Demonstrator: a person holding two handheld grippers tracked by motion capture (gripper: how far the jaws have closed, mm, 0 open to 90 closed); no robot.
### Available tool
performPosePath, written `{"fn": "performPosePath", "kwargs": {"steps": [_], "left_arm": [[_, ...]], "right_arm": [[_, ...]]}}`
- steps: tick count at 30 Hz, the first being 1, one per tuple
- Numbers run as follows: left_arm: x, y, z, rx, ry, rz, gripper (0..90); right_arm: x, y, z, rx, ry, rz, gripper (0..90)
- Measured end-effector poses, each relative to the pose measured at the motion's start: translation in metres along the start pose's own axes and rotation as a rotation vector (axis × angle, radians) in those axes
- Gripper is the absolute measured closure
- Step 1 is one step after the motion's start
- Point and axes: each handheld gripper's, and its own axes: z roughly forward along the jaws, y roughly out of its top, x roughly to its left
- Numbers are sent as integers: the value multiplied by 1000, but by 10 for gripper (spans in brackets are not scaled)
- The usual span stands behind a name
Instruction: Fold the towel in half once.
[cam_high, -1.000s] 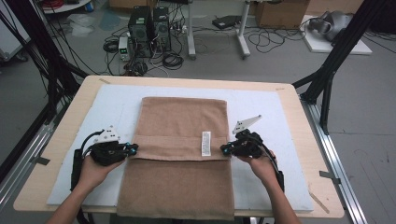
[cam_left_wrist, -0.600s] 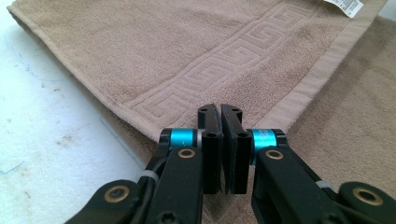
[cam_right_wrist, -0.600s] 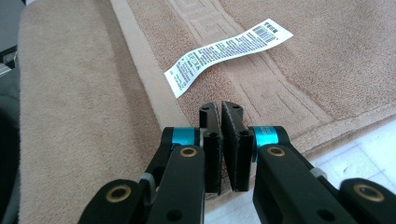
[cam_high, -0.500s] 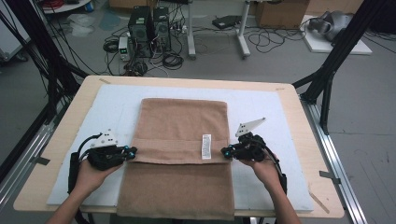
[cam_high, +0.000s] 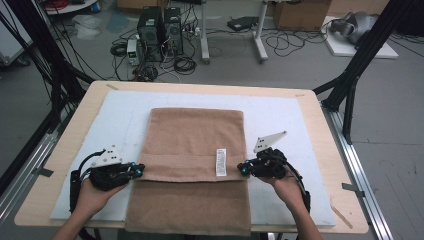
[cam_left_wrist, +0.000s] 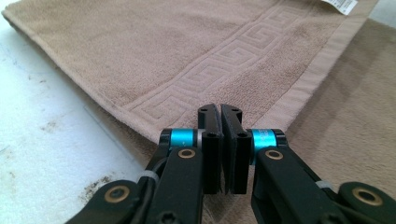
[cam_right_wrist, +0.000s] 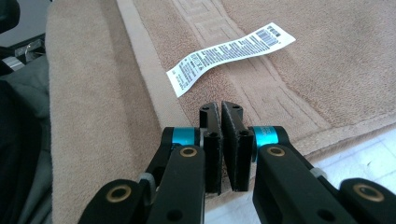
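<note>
A tan towel (cam_high: 192, 145) lies folded on the white mat, its upper layer ending in a hemmed edge with a Greek-key band (cam_left_wrist: 224, 60) and a white care label (cam_high: 220, 162). My left gripper (cam_high: 139, 170) sits at the left end of that folded edge, and its jaws are shut over the layer's corner (cam_left_wrist: 154, 133). At the right end of the same edge is my right gripper (cam_high: 242, 169), also shut, just below the label (cam_right_wrist: 231, 49). I see no cloth between either pair of pads (cam_right_wrist: 211, 149).
The white mat (cam_high: 115, 125) covers a wooden table (cam_high: 65, 145). The towel's lower layer (cam_high: 187, 210) reaches to the table's near edge. Black frame posts stand at both far corners, with computers and cables on the floor behind.
Both grippers have drawn a little toward the near edge. The folded edge and its label have shifted the same way with them.
</note>
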Motion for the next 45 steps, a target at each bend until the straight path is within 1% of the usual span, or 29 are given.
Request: {"fn": "performPosePath", "kwargs": {"steps": [3, 5, 7, 9, 12, 13, 15, 18, 19, 20, 21, 23, 24, 25, 26, 30, 31, 33, 34, 36, 38, 40, 43, 44, 45], "left_arm": [[-3, 1, -3, 3, 1, 11, 866], [-4, 0, -6, -11, -12, -3, 866], [-8, 1, -10, -17, -15, 5, 866], [-10, 0, -14, -13, -13, 18, 866], [-14, -2, -21, -12, -12, 24, 867], [-16, -3, -23, -14, -17, 20, 867], [-21, -7, -28, -11, -19, 29, 867], [-26, -13, -31, 5, -28, 38, 863], [-25, -15, -31, 10, -32, 33, 838], [-24, -15, -31, 12, -42, 23, 785], [-23, -15, -30, 10, -42, 19, 747], [-20, -12, -29, -1, -41, 9, 711], [-19, -10, -28, -2, -39, 14, 700], [-17, -8, -25, -2, -36, 14, 692], [-16, -6, -23, 0, -38, 14, 688], [-12, 1, -11, 0, -37, 14, 668], [-10, 3, -8, -3, -34, 12, 663], [-5, 6, -3, -2, -22, 0, 636], [-2, 7, -1, 1, -10, -5, 629], [6, 11, 4, 4, 9, -27, 595], [12, 15, 7, -8, 27, -38, 592], [18, 21, 10, -22, 39, -43, 589], [30, 31, 16, 8, 47, -45, 579], [34, 33, 18, 12, 52, -45, 571], [36, 36, 19, 15, 60, -45, 567]], "right_arm": [[3, 0, -3, -10, 1, -10, 869], [7, 1, -4, -12, -6, -22, 869], [11, 0, -6, -19, -6, -35, 869], [17, 0, -8, -20, -3, -45, 869], [25, 0, -12, -25, 6, -66, 870], [28, 0, -13, -22, 4, -73, 870], [34, -1, -15, -18, 10, -91, 871], [42, -4, -17, -17, 40, -118, 870], [44, -4, -17, -17, 54, -119, 864], [44, -4, -17, -18, 68, -124, 838], [43, -4, -17, -27, 80, -115, 800], [38, -3, -17, -45, 87, -105, 740], [36, -3, -17, -42, 88, -93, 733], [34, -2, -16, -44, 87, -93, 718], [31, -2, -15, -43, 75, -95, 710], [20, 3, -12, -22, 54, -74, 680], [17, 4, -12, -19, 42, -78, 663], [11, 8, -12, -16, 33, -65, 640], [7, 10, -12, -13, 18, -66, 623], [1, 14, -12, -20, 1, -50, 615], [-6, 18, -12, -28, -30, -43, 596], [-12, 24, -12, -33, -42, -39, 574], [-23, 32, -13, -33, -67, -21, 534], [-27, 35, -12, -38, -82, -20, 504], [-30, 38, -12, -37, -100, -4, 489]]}}
